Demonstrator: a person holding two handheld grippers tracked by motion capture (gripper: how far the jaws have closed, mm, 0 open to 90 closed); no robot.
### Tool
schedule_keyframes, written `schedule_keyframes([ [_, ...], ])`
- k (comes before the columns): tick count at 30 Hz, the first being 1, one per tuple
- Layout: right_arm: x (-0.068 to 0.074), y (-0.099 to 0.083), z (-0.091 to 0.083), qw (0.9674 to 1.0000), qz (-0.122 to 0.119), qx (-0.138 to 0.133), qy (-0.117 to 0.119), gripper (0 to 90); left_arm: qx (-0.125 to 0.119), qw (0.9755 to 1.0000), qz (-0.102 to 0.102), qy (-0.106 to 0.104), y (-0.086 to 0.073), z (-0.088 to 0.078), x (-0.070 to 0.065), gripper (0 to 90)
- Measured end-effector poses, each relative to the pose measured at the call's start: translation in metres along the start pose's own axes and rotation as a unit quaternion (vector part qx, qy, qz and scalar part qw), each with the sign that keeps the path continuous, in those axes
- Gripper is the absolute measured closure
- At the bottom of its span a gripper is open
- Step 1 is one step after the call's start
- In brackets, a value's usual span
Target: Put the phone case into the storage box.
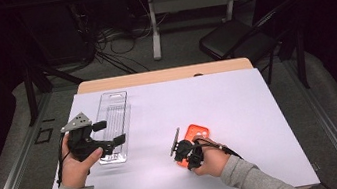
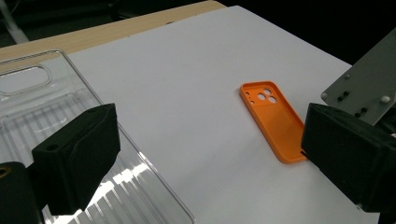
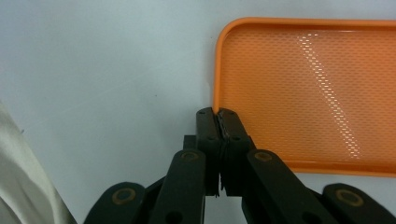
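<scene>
Right tongs [image 1: 181,149] pressed together on near rim of orange phone case [image 1: 194,137], flat on white worktop [image 1: 240,114]; left tongs [image 1: 106,133] spread over clear tray [image 1: 114,114].
Left gripper view: one case [image 2: 274,119], one tray [image 2: 56,107]; light, flexible, probably.
Right gripper view: thin rim [image 3: 217,88] pinched; best hold there.

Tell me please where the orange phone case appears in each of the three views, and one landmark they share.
High view: the orange phone case lies right of centre on the white sheet, partly under the right gripper.
Left gripper view: it lies right of centre, camera holes at its far end.
Right gripper view: its textured inside takes the upper right, the shut jaws clamping its rim.
Shared landmark: the white sheet.
</scene>
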State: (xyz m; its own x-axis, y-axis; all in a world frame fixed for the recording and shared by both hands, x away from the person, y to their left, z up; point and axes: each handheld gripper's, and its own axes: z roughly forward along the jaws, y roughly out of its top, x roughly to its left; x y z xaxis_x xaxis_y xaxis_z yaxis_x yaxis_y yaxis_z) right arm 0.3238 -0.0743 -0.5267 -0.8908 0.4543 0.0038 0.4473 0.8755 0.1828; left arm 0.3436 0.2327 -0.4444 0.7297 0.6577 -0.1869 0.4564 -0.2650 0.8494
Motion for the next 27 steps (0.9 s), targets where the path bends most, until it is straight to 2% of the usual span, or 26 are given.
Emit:
schedule_keyframes([
  [6,0.0004,0.0002,-0.0003,1.0000,-0.006,0.002,-0.002,89.0,-0.001,1.0000,-0.002,0.001,-0.0002,-0.0008,0.0006,4.6],
  [27,0.0008,-0.0003,-0.0005,1.0000,-0.005,-0.001,-0.001,89.4,0.000,1.0000,-0.004,0.002,-0.0014,-0.0004,0.0022,4.6],
])
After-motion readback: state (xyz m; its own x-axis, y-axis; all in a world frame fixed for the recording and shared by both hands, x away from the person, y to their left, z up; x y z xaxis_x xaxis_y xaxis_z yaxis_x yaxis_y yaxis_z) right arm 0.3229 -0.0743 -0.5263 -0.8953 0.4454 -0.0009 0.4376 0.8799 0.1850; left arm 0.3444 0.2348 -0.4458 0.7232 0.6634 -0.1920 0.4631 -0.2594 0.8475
